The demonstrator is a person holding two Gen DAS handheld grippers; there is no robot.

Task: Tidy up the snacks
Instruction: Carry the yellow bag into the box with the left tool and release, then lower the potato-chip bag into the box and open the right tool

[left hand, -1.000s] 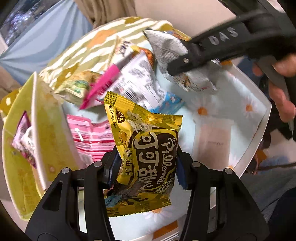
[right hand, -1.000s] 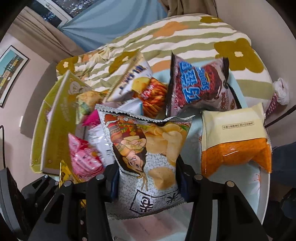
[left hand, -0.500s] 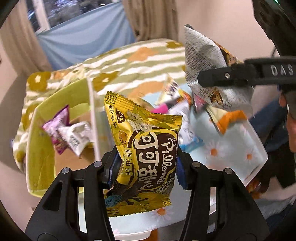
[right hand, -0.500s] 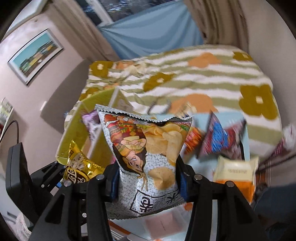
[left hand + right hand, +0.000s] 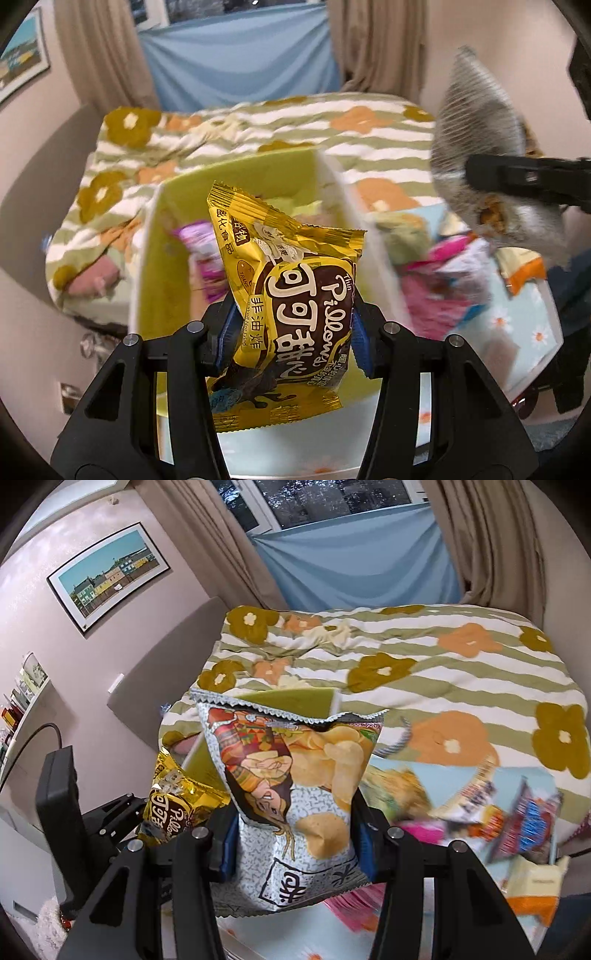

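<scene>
My left gripper is shut on a yellow and brown snack pack, held upright above the open green box. A purple packet lies inside that box. My right gripper is shut on a grey chip bag with a cartoon figure and potato chips printed on it. In the left wrist view the chip bag hangs at the upper right, clamped by the right gripper's black finger. In the right wrist view the yellow pack and the left gripper's black frame sit at the lower left.
A light blue tray with daisies holds several loose snack bags, pink, red and orange ones among them. The box and tray rest by a bed with a striped, flowered quilt. Curtains and a blue cloth hang behind.
Both grippers have risen and swung left from over the tray toward the green box, each keeping its bag. The box interior now fills the middle of the left wrist view.
</scene>
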